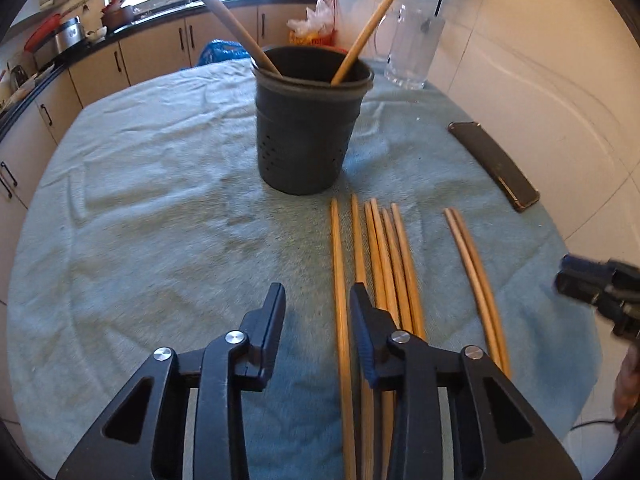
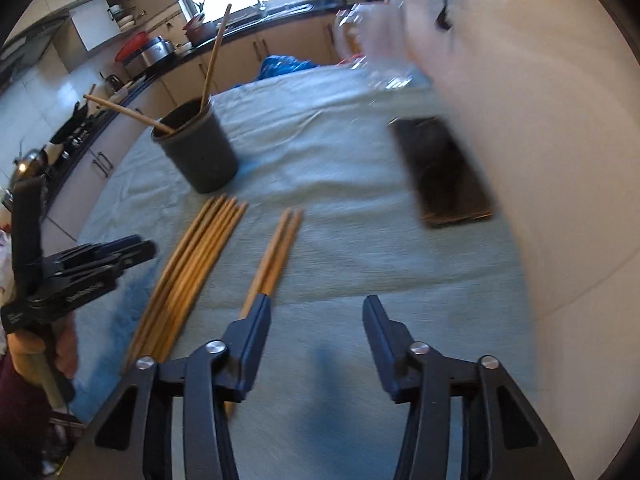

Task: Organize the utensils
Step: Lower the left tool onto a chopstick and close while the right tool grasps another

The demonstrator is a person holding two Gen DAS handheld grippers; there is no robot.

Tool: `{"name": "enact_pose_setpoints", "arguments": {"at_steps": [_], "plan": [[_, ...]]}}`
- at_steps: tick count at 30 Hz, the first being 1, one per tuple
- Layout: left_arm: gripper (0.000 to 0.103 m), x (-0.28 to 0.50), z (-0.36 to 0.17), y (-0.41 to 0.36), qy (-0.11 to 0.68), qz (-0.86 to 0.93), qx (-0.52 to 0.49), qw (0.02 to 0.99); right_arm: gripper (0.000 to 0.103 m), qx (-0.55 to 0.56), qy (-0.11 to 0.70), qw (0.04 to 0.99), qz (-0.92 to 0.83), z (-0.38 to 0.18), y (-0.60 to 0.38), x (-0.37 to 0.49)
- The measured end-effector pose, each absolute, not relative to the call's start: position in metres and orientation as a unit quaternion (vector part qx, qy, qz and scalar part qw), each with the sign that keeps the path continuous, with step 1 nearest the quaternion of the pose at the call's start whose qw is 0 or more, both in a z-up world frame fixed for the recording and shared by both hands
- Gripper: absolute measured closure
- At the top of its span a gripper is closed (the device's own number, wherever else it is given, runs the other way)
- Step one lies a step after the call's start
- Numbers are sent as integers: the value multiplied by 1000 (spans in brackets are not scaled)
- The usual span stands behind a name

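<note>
A dark perforated utensil holder [image 1: 308, 120] [image 2: 200, 152] stands on the teal cloth and has two wooden chopsticks [image 1: 376, 20] leaning in it. Several loose chopsticks [image 1: 384, 248] [image 2: 200, 248] lie side by side in front of it, and a separate pair [image 1: 468, 248] [image 2: 280, 240] lies to their right. My left gripper [image 1: 318, 292] [image 2: 120, 252] hangs open over the left edge of the group; the leftmost chopstick runs between its fingers, untouched. My right gripper [image 2: 317, 300] [image 1: 576, 276] is open over bare cloth, its left finger above the pair's near end.
A dark phone [image 1: 496, 164] [image 2: 444, 172] lies on the cloth at the right. A clear glass pitcher [image 1: 412, 48] stands behind the holder. The cloth-covered table [image 1: 160, 200] is round, with kitchen cabinets and tiled floor beyond its edge.
</note>
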State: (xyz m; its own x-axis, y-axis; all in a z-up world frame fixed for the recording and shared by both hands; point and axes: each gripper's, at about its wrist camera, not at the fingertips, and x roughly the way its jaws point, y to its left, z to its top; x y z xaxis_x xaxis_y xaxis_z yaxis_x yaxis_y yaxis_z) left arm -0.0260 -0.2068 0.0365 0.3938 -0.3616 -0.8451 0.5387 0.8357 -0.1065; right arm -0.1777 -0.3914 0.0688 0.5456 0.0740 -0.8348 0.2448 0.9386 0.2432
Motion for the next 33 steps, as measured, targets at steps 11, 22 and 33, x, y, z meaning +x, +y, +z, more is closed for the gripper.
{"name": "enact_pose_setpoints", "arguments": {"at_steps": [11,22,33], "plan": [[79,-2,18,-240,482,-268,139,822,65,165,490,854,-49,27,-376,-129],[97,12,19,-217,504,-249,100,821,82,84,492,863,-83,25,-354,-109],[97,22,22,-208,538,-247,101,800,89,97,545,829,-76,27,-368,-109]]}}
